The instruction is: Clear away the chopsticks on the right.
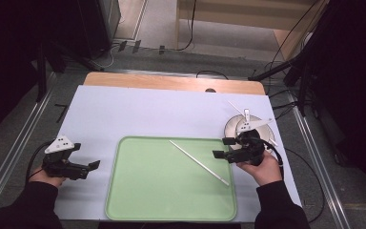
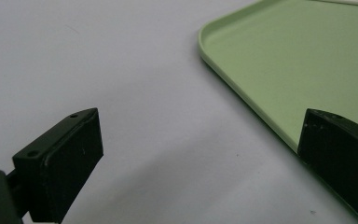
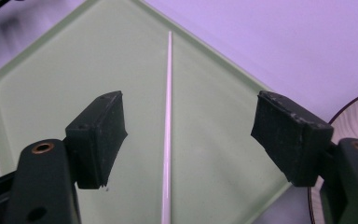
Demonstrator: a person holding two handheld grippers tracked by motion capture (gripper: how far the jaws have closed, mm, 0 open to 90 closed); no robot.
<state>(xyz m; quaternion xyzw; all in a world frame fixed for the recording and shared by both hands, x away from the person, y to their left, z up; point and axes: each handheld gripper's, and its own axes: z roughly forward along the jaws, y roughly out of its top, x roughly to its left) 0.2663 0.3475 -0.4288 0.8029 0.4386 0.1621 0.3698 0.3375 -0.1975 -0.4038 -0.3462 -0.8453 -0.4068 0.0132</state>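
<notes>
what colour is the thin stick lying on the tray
White: the thin straight stick on the pale green plastic tray shows best in the right gripper view.

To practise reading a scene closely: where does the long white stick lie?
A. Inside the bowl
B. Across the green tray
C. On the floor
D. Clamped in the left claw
B: the white stick lies flat and slantwise on the green tray, gripped by neither claw.

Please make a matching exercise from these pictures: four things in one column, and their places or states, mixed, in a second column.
1. white stick
2. green tray
3. right gripper
4. round dish

a. behind the right hand, beside the tray
b. lying diagonally on the tray
c. open above the stick's end
d. on the white sheet, at the middle

Pairs: 1-b, 2-d, 3-c, 4-a
</notes>
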